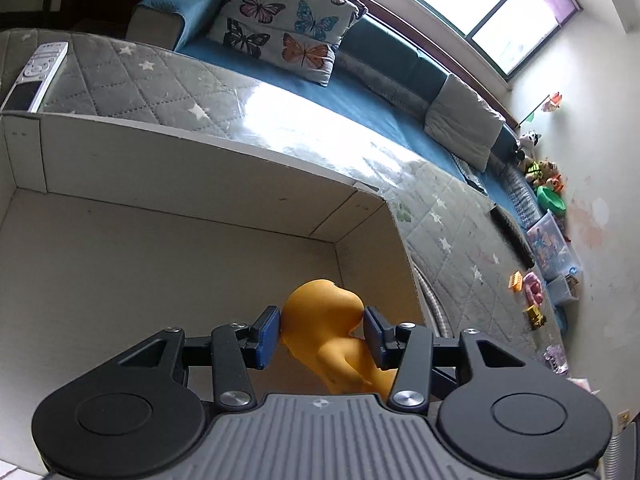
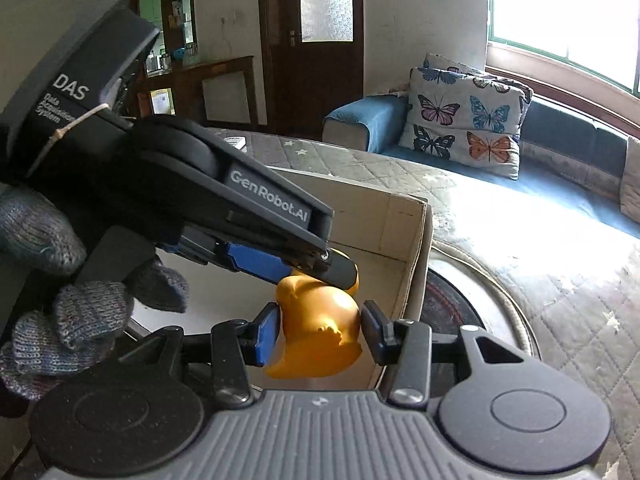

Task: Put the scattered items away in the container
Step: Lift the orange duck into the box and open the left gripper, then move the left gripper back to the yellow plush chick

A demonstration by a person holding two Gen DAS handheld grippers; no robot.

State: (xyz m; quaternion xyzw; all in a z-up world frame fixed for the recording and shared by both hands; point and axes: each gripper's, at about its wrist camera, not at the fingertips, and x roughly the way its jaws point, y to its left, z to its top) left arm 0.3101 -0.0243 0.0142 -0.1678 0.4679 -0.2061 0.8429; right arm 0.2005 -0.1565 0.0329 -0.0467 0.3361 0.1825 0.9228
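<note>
We see one yellow duck (image 1: 322, 312) squeezed between the blue pads of our left gripper (image 1: 322, 330), hanging over the open box (image 1: 200, 184). Our right gripper (image 2: 320, 330) brackets the same duck (image 2: 320, 320); whether its jaws press it we cannot tell. One remote (image 1: 34, 76) lies beyond the box, and one butterfly pillow (image 1: 280, 20) sits on the sofa (image 1: 380, 120).

A lived-in home living room — blue sofa (image 1: 360, 92), butterfly cushion (image 1: 280, 24), toys (image 1: 540, 176) along the wall.
</note>
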